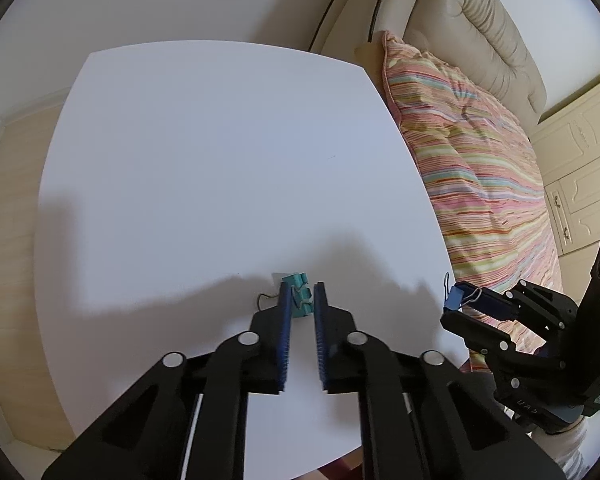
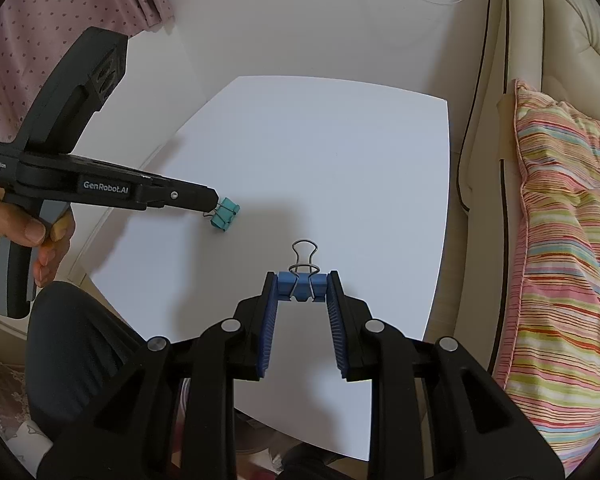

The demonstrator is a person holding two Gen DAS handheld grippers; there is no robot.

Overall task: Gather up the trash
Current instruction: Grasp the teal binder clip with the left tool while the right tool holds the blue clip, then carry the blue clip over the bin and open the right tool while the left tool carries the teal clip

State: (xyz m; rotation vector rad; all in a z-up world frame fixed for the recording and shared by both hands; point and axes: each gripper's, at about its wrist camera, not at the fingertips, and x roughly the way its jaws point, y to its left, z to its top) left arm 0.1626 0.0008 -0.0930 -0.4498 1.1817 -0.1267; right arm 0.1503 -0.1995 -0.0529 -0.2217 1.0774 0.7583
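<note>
Tools (image 1: 302,294) (image 2: 302,286) clamped on binder clips (image 1: 298,296) (image 2: 302,284).

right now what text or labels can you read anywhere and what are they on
"GenRobot.AI": white print on the side of the left gripper, right wrist view.
"Data Acquisition System": small white print at that gripper's rear end, barely legible.
Faint embossed letters on the right gripper body, left wrist view: too blurred to read.
</note>
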